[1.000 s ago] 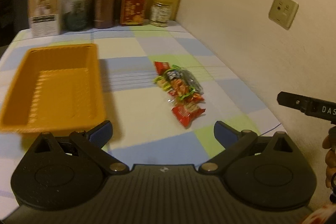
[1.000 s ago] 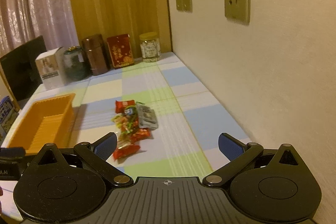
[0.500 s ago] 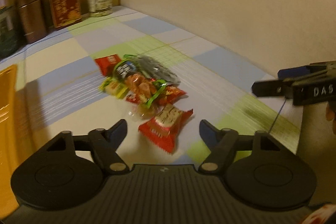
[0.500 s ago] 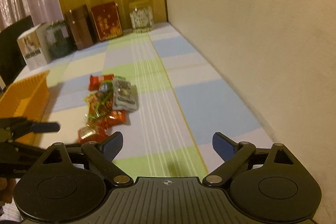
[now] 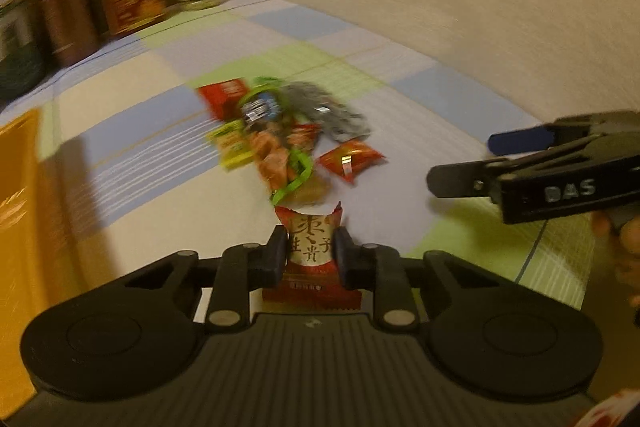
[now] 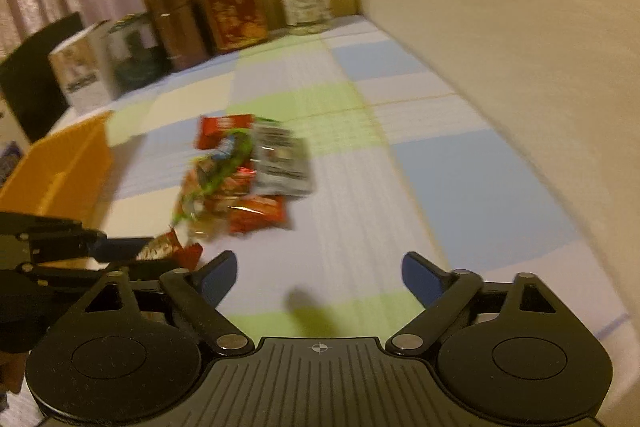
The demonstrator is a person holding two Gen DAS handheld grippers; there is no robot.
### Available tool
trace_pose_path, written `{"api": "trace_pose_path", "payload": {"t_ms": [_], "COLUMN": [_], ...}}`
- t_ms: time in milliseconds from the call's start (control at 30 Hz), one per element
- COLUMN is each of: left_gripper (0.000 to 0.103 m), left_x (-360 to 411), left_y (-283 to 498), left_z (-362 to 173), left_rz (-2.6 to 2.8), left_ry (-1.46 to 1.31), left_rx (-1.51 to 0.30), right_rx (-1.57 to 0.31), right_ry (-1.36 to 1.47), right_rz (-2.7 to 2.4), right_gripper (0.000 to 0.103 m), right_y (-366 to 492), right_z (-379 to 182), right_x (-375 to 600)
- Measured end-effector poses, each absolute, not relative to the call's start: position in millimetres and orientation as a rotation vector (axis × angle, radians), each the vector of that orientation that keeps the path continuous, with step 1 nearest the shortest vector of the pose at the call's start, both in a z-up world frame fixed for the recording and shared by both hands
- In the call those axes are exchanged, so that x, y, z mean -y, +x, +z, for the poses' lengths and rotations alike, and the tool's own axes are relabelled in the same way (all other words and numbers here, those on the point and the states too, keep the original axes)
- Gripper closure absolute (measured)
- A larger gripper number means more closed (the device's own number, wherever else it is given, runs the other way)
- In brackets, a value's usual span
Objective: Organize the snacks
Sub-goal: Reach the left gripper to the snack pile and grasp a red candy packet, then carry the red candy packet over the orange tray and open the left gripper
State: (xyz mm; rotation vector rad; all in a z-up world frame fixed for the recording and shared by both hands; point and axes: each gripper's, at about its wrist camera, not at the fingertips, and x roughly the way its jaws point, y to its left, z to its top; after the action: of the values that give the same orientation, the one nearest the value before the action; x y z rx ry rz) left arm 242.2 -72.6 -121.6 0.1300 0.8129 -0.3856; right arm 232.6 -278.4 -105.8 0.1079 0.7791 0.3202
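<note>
Checked cloth (image 5: 132,131) carries the snack pile (image 5: 280,131); the left gripper (image 5: 311,253) pinches a red packet (image 5: 310,247) lengthwise between its pads. Right gripper (image 6: 318,273), closing on nothing, faces the pile; tray (image 6: 64,163) lies left.

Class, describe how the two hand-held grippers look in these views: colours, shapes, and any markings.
Both are matte black plastic. The left gripper and right gripper each have a ribbed central body, two round discs, and hinged linkage arms with silver rivets. The finger pads are blue. Pale "DAS" lettering marks the right gripper's side in the left wrist view.
</note>
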Motion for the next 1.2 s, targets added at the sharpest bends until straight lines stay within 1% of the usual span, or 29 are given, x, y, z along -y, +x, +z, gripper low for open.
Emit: {"api": "trace_pose_path", "payload": {"t_ms": [33,167,233,367,400,467,533,633,867,1200], "left_gripper": [0.081,0.081,0.081,0.081,0.081,0.081,0.081,0.081,0.081,0.081], "left_x": [67,54,51,46,46,44,42,39,35,7], "left_y": [237,224,220,217,216,216,216,216,211,184], "left_z": [-120,-113,-111,-112,-113,-113,-112,-109,-94,-44], "left_rz": [-0.367,-0.349,-0.342,-0.335,-0.332,-0.325,-0.322,-0.319,-0.306,-0.211], "left_ry": [0.114,0.059,0.044,0.02,0.017,0.011,0.005,0.001,-0.012,-0.046], "left_rx": [-0.813,-0.802,-0.798,-0.804,-0.803,-0.8,-0.797,-0.79,-0.768,-0.724], "right_rx": [-0.781,-0.756,-0.744,-0.728,-0.725,-0.73,-0.738,-0.739,-0.738,-0.698], "right_ry": [0.111,0.077,0.071,0.029,0.02,0.011,-0.007,-0.031,-0.017,0.011], "right_rz": [0.342,0.376,0.388,0.403,0.404,0.403,0.403,0.402,0.384,0.417], "right_gripper": [0.023,0.029,0.034,0.037,0.039,0.046,0.064,0.067,0.068,0.068], "right_y": [235,246,254,268,272,279,283,281,260,228], "right_z": [-107,-111,-114,-120,-121,-124,-127,-128,-113,-44], "right_x": [274,256,249,234,231,226,222,219,225,202]}}
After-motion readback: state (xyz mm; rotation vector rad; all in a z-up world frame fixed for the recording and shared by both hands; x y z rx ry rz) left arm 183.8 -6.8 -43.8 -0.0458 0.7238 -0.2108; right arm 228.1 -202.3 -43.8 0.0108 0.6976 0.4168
